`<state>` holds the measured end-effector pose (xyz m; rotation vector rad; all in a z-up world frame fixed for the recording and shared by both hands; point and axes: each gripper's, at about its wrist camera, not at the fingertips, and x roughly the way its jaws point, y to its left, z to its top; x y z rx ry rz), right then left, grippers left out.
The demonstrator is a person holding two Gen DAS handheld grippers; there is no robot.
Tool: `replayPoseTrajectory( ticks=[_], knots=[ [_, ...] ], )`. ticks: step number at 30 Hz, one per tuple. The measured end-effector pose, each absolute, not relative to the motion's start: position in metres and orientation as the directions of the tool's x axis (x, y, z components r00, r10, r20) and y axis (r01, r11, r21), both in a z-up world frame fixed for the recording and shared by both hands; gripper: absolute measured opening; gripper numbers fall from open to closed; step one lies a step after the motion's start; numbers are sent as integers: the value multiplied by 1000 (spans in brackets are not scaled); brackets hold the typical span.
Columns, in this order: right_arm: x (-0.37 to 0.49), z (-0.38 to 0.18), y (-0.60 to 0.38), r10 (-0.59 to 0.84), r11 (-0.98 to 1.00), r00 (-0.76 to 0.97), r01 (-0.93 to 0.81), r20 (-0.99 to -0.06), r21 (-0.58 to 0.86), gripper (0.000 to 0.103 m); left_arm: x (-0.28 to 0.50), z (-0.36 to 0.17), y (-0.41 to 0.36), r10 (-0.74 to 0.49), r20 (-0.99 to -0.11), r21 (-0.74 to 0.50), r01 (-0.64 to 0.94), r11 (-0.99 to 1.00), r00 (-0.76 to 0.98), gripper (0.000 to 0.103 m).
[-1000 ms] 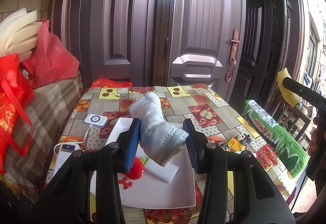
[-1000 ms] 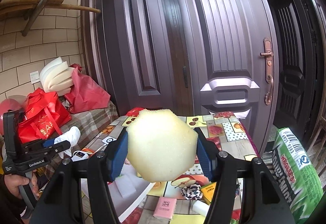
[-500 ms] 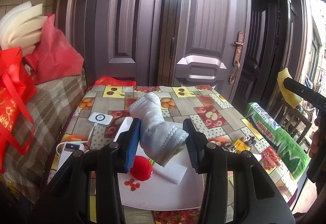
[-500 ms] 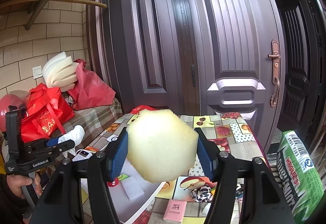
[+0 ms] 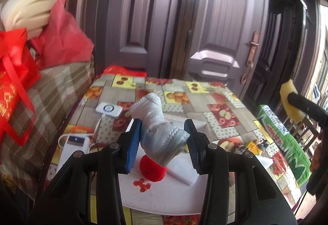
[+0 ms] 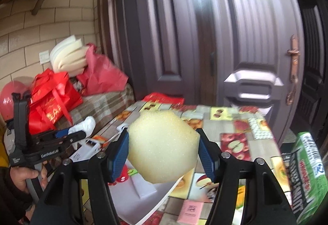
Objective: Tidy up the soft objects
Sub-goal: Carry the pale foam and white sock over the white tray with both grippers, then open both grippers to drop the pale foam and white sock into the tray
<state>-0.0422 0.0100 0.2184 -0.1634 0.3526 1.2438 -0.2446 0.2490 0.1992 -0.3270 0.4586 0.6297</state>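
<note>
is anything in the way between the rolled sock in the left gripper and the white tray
Partly. The left gripper holds the rolled sock above the white tray, where a red ball and a white block lie beneath it. The tray's near part is bare.

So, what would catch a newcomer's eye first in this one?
Each gripper carries something soft above the fruit-patterned table: the right gripper clamps a big pale yellow sponge, the left gripper a rolled white sock. Under the sock, a white tray holds a red pompom beside a white foam block.
</note>
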Motion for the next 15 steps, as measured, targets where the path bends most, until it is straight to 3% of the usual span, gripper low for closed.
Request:
replayPoseTrajectory(
  ticks=[6,15],
  knots=[
    [-39,173,64,846,265,179,-958,-503,106,63,-228,154,265,431,-613,-166,-641,749,662,42],
    [-39,125,120,772,232,124,-968,-623,95,63,-190,126,292,413,-674,-116,-640,760,612,43]
  ],
)
